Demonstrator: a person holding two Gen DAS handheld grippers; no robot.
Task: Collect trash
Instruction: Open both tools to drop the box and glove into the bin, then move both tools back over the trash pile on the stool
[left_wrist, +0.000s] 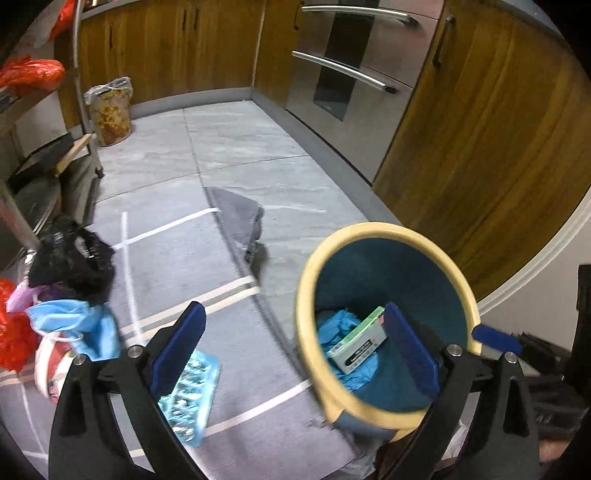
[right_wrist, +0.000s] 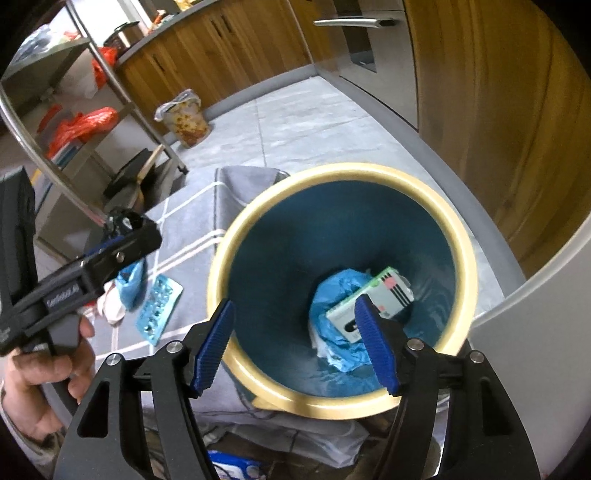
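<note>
A teal bin with a cream rim (left_wrist: 314, 266) (right_wrist: 461, 266) stands on a grey rug. Inside lie a white-and-green box (left_wrist: 356, 339) (right_wrist: 380, 299) and crumpled blue plastic (left_wrist: 334, 325) (right_wrist: 334, 291). My left gripper (left_wrist: 295, 347) is open and empty, its right finger over the bin's mouth. My right gripper (right_wrist: 295, 343) is open and empty above the bin's near rim. A blue blister pack (left_wrist: 192, 398) (right_wrist: 159, 306) lies on the rug left of the bin. A pile of bags, black (left_wrist: 70, 254), blue (left_wrist: 79, 325) and red (left_wrist: 11, 332), lies further left.
The left gripper's body (right_wrist: 85, 266) and the hand holding it show at the left of the right wrist view. A metal trolley (right_wrist: 74, 122) with red bags stands at the left. A patterned sack (left_wrist: 110, 110) stands by wooden cabinets (left_wrist: 480, 129). An oven (left_wrist: 351, 66) is behind.
</note>
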